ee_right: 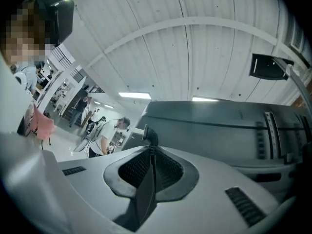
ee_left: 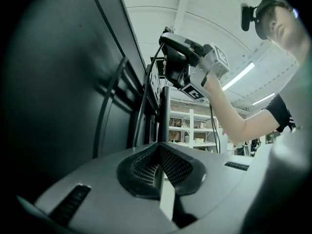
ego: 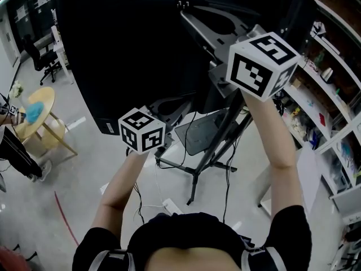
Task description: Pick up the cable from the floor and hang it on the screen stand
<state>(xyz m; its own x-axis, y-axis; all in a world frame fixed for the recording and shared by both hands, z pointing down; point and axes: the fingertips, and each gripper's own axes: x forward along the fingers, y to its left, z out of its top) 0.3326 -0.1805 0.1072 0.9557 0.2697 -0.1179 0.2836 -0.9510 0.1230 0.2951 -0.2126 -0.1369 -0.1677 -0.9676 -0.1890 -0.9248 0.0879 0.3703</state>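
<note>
Right gripper [ee_right: 150, 148] clamps the cable [ee_right: 148, 136]; left gripper [ee_left: 158, 146] has jaws together. Best carry it over the stand [ego: 210, 26] before releasing.

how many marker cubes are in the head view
2. One cube is on the left gripper, lower and left of centre; the other cube is on the right gripper, held higher beside the screen stand. None seems hidden.

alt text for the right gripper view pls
The right hand-held gripper is shut on the end of a black cable, pointing up toward a white ceiling. A large grey panel fills the right; people stand far off at left.
</note>
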